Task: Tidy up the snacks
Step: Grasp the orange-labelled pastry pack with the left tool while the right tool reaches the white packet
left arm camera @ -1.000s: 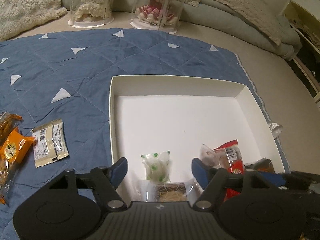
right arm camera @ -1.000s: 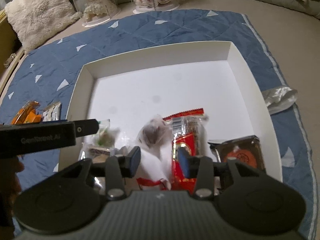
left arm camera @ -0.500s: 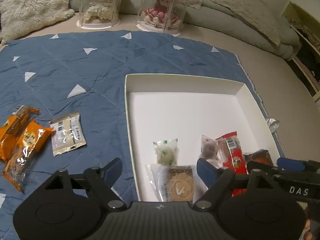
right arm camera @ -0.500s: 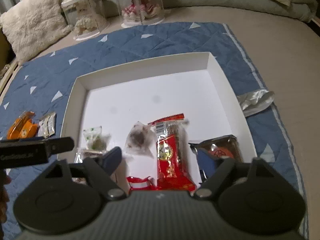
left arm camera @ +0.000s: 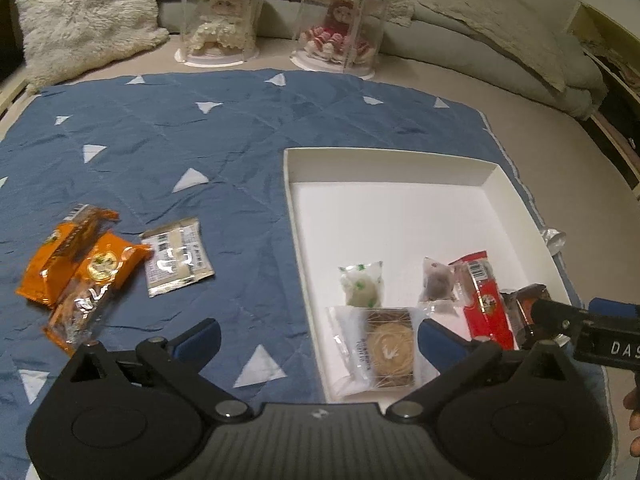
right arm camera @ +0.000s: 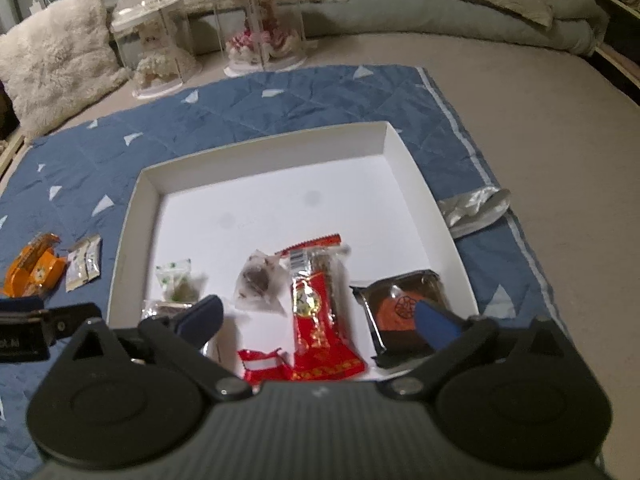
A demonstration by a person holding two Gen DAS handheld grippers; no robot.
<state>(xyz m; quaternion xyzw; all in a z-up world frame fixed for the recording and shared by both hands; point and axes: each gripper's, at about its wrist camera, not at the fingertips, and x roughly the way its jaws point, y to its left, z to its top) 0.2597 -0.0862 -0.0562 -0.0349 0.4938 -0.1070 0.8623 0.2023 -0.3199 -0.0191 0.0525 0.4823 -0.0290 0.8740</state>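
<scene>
A white box point(left arm camera: 400, 166) point(right arm camera: 264, 152) lies on a blue quilt. Inside it are a green-white candy point(left arm camera: 360, 284) point(right arm camera: 176, 282), a clear-wrapped cookie point(left arm camera: 386, 346), a brown sweet in a clear wrapper point(left arm camera: 436, 284) point(right arm camera: 258, 282), a red bar point(left arm camera: 480, 296) point(right arm camera: 316, 300), a dark square pack point(right arm camera: 404, 304) and a small red-white wrapper point(right arm camera: 260, 362). On the quilt to the left lie orange packs point(left arm camera: 80, 264) point(right arm camera: 34, 272) and a beige sachet point(left arm camera: 176, 256) point(right arm camera: 84, 266). My left gripper point(left arm camera: 318, 338) is open and empty over the box's left wall. My right gripper point(right arm camera: 318, 318) is open and empty above the red bar.
Two clear doll cases point(left arm camera: 220, 12) point(left arm camera: 340, 24) stand beyond the quilt, with a fluffy pillow point(left arm camera: 84, 20) at far left. A crumpled silver wrapper point(right arm camera: 476, 210) lies right of the box. A grey bedding roll point(right arm camera: 460, 0) lines the back.
My right gripper has opened and let go of the brown sweet, which now lies in the box. Both grippers have pulled back and up; the left has shifted leftward.
</scene>
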